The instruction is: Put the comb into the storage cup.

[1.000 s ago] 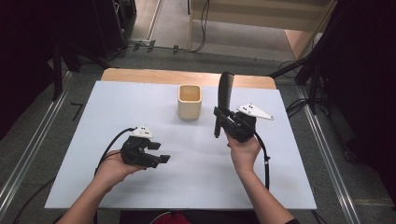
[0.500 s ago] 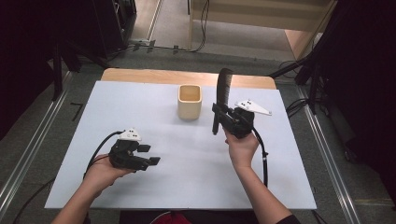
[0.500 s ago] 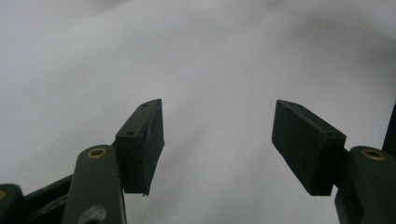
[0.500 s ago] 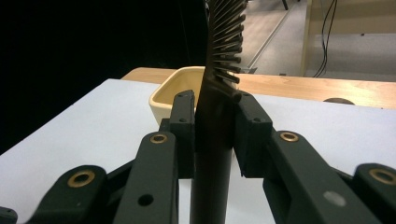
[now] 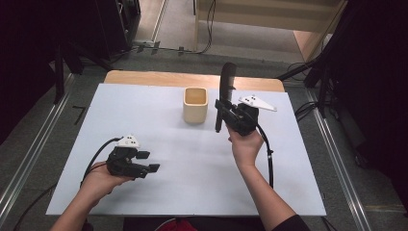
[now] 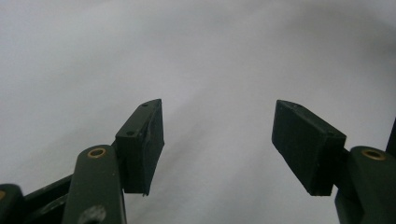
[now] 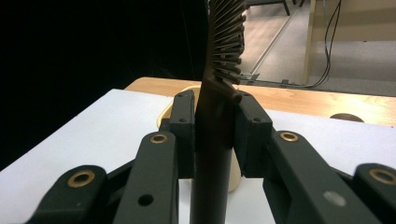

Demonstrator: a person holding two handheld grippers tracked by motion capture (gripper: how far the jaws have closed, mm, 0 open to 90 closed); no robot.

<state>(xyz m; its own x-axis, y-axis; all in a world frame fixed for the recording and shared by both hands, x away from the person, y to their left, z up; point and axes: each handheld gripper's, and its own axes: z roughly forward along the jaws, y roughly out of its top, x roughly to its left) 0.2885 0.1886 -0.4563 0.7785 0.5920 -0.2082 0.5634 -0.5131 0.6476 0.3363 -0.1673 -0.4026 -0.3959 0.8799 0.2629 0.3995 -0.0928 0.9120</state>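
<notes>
Hairbrush (image 5: 225, 94) is standing upright just right of the cup (image 5: 195, 105), above the bench (image 5: 159, 120), and your right claw (image 5: 220, 109) is pinching its handle. Judging by that, you are carrying it; next comes lowering it into the cup. Your left claw (image 5: 146, 161) is resting spread and empty. Right gripper view is showing bristles (image 7: 229, 37); the high view is not.
</notes>
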